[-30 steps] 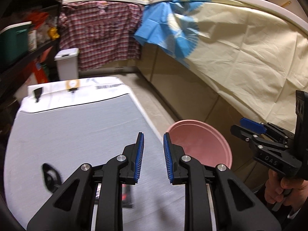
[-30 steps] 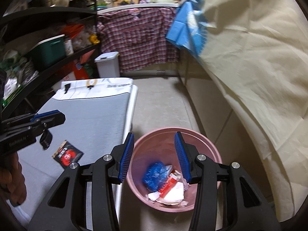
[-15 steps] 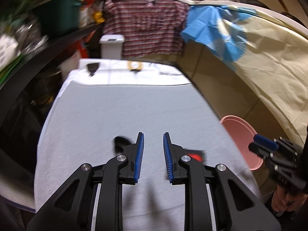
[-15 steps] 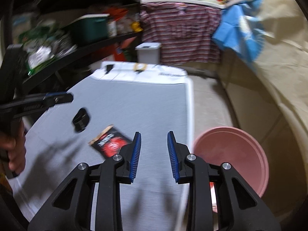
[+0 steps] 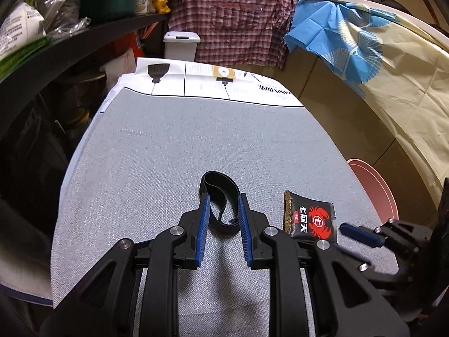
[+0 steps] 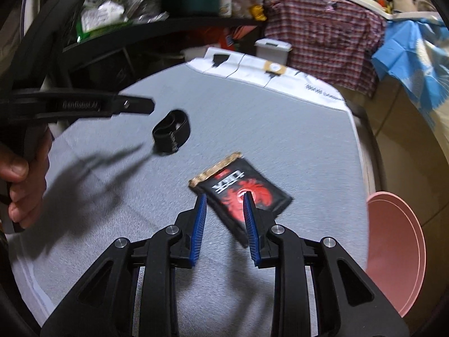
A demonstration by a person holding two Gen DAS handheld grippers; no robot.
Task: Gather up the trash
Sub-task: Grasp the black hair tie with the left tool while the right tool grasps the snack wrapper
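A black snack packet [image 6: 252, 193] with a red crab print lies flat on the grey table cloth [image 6: 280, 129]. My right gripper [image 6: 224, 196] hovers just over its near edge, jaws a narrow gap apart, pads not pressing it. A black elastic band [image 5: 221, 193] lies looped to the packet's left. My left gripper [image 5: 223, 199] is open, with the band's near part seen between its fingertips and apart from the pads. In the left wrist view the packet [image 5: 311, 219] lies to the right, with the right gripper [image 5: 362, 236] beside it. In the right wrist view the band [image 6: 171, 132] sits below the left gripper [image 6: 134, 105].
A pink bin [image 6: 393, 252] stands on the floor off the table's right edge, also the pink bin [image 5: 376, 191] in the left view. A dark shelf [image 5: 70, 36] with bags and boxes runs along the left. A white lidded bin [image 5: 181, 43], a plaid shirt and hanging cloths stand behind. A hand [image 6: 25, 179] holds the left gripper.
Both grippers swung left from the pink bin to over the table and came down. The right jaws narrowed. The band now sits at the left fingertips, the packet at the right ones.
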